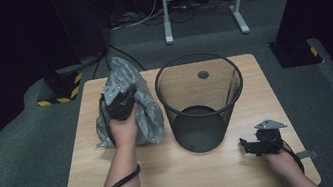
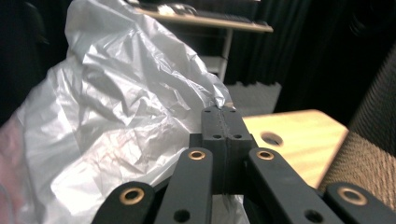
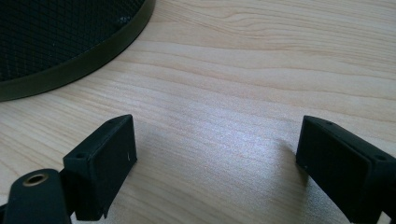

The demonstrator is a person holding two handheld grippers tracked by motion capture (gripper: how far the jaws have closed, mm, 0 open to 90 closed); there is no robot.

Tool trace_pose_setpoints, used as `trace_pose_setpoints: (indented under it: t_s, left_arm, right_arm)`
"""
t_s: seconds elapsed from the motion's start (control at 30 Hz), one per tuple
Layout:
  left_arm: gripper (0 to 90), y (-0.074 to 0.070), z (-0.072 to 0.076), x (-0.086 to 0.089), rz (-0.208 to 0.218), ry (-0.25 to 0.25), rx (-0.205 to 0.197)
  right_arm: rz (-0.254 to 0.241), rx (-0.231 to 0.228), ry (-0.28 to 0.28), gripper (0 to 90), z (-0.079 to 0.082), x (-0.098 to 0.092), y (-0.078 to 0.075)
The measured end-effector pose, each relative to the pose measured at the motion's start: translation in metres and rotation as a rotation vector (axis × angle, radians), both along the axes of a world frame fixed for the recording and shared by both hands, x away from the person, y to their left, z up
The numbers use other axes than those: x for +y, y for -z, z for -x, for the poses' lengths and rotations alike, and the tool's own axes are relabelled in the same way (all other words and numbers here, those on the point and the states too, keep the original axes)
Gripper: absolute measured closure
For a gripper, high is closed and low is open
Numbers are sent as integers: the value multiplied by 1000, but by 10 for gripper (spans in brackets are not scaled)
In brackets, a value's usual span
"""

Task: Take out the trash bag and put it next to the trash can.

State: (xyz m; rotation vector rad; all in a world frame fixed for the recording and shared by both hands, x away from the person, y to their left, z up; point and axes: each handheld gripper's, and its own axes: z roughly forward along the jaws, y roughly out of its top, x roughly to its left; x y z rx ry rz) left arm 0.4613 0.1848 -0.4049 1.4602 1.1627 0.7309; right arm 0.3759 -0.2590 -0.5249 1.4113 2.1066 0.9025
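High view: left gripper (image 1: 120,102) sits on the crumpled grey plastic bag (image 1: 151,118), left of the black mesh bin (image 1: 201,100) on the wooden table (image 1: 168,179); right gripper (image 1: 251,145) rests near the table's right edge.
Left gripper view: jaws pressed together; whether they pinch the bag (image 2: 116,102) cannot be told.
Right gripper view: jaws wide apart, nothing between them, bin base (image 3: 70,42) beyond.

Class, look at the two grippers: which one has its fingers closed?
The left gripper, beside the plastic bag; the right gripper has fingers spread over bare table.
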Motion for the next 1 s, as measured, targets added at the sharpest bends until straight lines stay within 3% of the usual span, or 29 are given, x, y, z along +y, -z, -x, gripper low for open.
trace_pose_setpoints:
  t_s: [0.1,0.3,0.4,0.47,0.53,0.73,0.87,0.93,1.0]
  left_arm:
    - [898,9,-1,-13,-31,27,15]
    - [889,18,2,-16,-31,45,46]
    - [816,15,5,-18,3,43,12]
    - [728,13,6,-17,-7,59,14]
    - [647,8,9,-20,-26,65,-15]
    - [476,1,17,-16,-13,65,-35]
    - [346,-5,26,-13,-25,53,-67]
    - [321,-10,31,-10,-28,51,-82]
    - [256,-16,40,-6,-54,42,-96]
  right_arm:
    - [1,-1,-3,118,0,0,0]
    - [3,0,-7,118,0,0,0]
    - [3,0,-7,118,0,0,0]
    - [3,1,-6,118,0,0,0]
    - [3,1,-8,118,0,0,0]
    - [0,3,-11,117,0,1,0]
    - [-1,2,-11,118,0,1,0]
    - [-1,3,-11,118,0,1,0]
    - [0,2,-14,118,0,1,0]
